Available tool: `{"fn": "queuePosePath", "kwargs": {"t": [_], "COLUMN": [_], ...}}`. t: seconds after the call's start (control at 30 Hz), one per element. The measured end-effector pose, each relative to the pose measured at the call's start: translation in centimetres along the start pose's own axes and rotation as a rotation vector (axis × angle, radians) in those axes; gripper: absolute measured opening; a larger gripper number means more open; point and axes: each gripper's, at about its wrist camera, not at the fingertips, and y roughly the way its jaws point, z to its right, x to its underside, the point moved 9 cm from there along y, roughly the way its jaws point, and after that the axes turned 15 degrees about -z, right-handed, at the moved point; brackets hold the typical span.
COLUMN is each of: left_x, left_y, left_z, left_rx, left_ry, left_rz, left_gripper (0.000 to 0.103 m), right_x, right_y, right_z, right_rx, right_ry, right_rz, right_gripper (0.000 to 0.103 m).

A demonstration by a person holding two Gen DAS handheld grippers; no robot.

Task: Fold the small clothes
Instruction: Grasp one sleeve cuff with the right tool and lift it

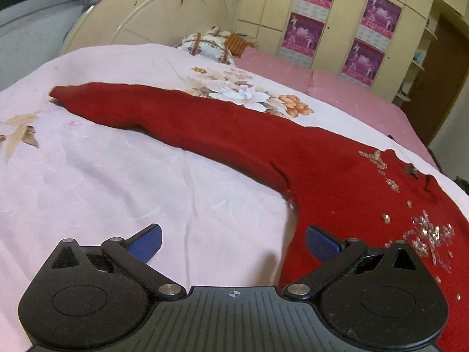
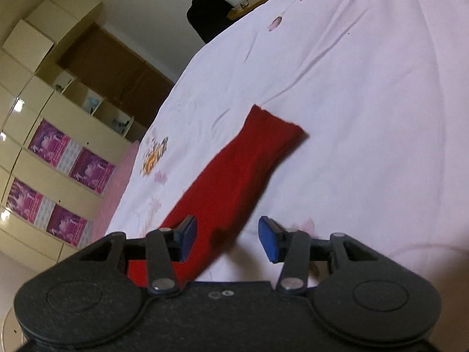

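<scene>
A red knit sweater (image 1: pixel 316 158) with beaded decoration lies flat on the pale floral bedsheet (image 1: pixel 102 176). One long sleeve (image 1: pixel 164 114) stretches away to the left in the left wrist view. My left gripper (image 1: pixel 233 242) is open and empty, low over the sheet at the sweater's side edge below the armpit. In the right wrist view the other red sleeve (image 2: pixel 234 176) runs away from me, cuff at the far end. My right gripper (image 2: pixel 227 239) is open and empty, with the sleeve between and under its blue fingertips (image 2: pixel 268 239).
A patterned pillow (image 1: pixel 211 44) and a cream headboard (image 1: pixel 152 14) lie at the bed's far end. A cream wardrobe with purple posters (image 1: pixel 346 20) stands past the pink sheet. A dark chair (image 2: pixel 208 17) stands beyond the bed edge in the right wrist view.
</scene>
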Motion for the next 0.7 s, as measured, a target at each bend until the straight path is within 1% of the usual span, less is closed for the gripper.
{"fn": "queuePosePath", "kwargs": {"t": [0.07, 0.13, 0.17, 0.2, 0.23, 0.27, 0.3, 0.33, 0.4, 0.47, 0.53, 0.6, 0.7], "left_x": [-0.6, -1.0, -1.3, -1.5, -1.6, -1.7, -1.7, -1.6, -1.5, -1.3, -1.1, -0.7, -0.3], "left_y": [0.8, 1.2, 1.5, 1.7, 2.1, 2.6, 2.9, 2.8, 2.6, 2.3, 2.1, 2.0, 1.9], "left_z": [0.1, 0.0, -0.1, -0.1, -0.2, -0.3, -0.5, -0.5, -0.5, -0.4, -0.3, -0.1, -0.2], "left_rx": [0.007, -0.016, -0.029, -0.029, -0.03, -0.045, -0.054, -0.044, -0.029, -0.009, -0.005, 0.015, 0.021], "left_ry": [-0.01, 0.001, 0.01, 0.022, 0.035, 0.047, 0.063, 0.081, 0.095, 0.111, 0.118, 0.113, 0.13], "left_rz": [-0.013, -0.018, -0.023, -0.033, -0.049, -0.071, -0.087, -0.092, -0.081, -0.072, -0.057, -0.062, -0.085], "left_gripper": [0.103, 0.103, 0.103, 0.103, 0.103, 0.103, 0.103, 0.103, 0.103, 0.103, 0.103, 0.103, 0.103], "right_x": [-0.3, -1.0, -1.2, -1.4, -1.5, -1.4, -1.4, -1.3, -0.3, 1.9, 5.3, 9.7, 16.6], "right_y": [0.4, 0.8, 1.0, 1.3, 1.5, 1.7, 1.8, 1.7, 1.5, 1.7, 2.1, 3.0, 4.3], "right_z": [-0.1, -0.5, -0.7, -0.9, -1.0, -1.3, -1.6, -2.2, -4.8, -8.2, -12.4, -16.8, -22.1], "right_rx": [0.005, 0.017, 0.035, 0.06, 0.078, 0.093, 0.106, 0.119, 0.132, 0.126, 0.095, 0.058, -0.013], "right_ry": [-0.012, -0.033, -0.049, -0.068, -0.083, -0.1, -0.114, -0.141, -0.259, -0.392, -0.538, -0.674, -0.804], "right_rz": [0.001, -0.001, -0.004, -0.007, -0.012, -0.018, -0.015, -0.007, 0.009, 0.004, -0.021, -0.064, -0.141], "right_gripper": [0.045, 0.042, 0.034, 0.025, 0.019, 0.011, 0.008, 0.008, 0.008, 0.007, 0.007, 0.007, 0.007]}}
